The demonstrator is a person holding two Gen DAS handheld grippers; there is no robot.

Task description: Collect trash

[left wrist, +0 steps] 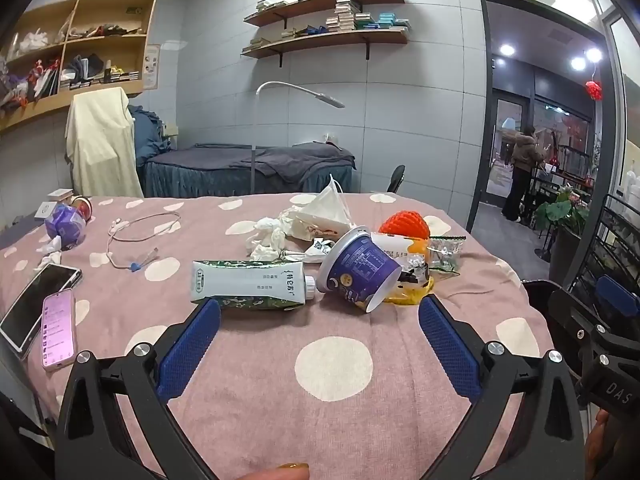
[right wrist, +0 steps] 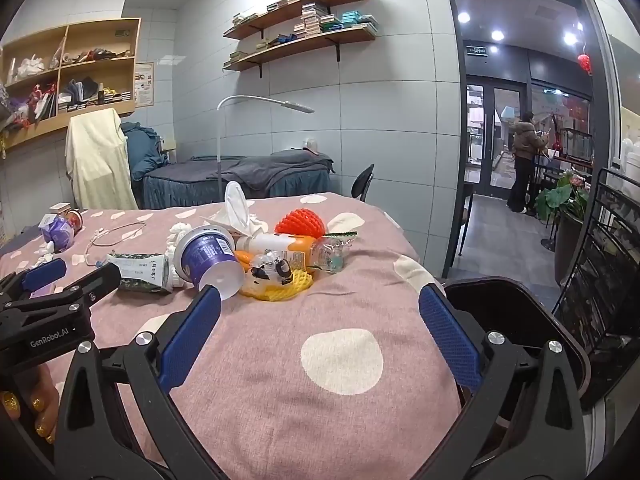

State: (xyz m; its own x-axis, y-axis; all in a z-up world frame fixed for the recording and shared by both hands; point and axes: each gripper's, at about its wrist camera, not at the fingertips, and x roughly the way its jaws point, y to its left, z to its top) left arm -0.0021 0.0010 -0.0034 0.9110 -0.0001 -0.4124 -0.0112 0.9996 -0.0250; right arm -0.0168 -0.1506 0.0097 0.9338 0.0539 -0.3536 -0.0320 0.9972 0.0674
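A pile of trash lies mid-table on the pink dotted cloth (left wrist: 332, 364): a flattened milk carton (left wrist: 248, 285), a tipped purple cup (left wrist: 360, 270), crumpled tissues (left wrist: 266, 238), a white paper bag (left wrist: 324, 210), a red foam net (left wrist: 405, 225), a yellow foam net (right wrist: 280, 286) and a clear wrapper (left wrist: 444, 252). My left gripper (left wrist: 320, 312) is open and empty just short of the carton and cup. My right gripper (right wrist: 320, 300) is open and empty, in front of the same cup (right wrist: 210, 258) and carton (right wrist: 138, 270). A dark bin (right wrist: 516, 320) stands at the table's right edge.
Two phones (left wrist: 48, 320) lie at the left edge, with a cable (left wrist: 140, 232) and a purple wrapper (left wrist: 66, 222) behind them. A massage bed (left wrist: 248, 168) and lamp stand beyond the table. A black rack (right wrist: 604, 264) and a plant (right wrist: 564, 200) stand right.
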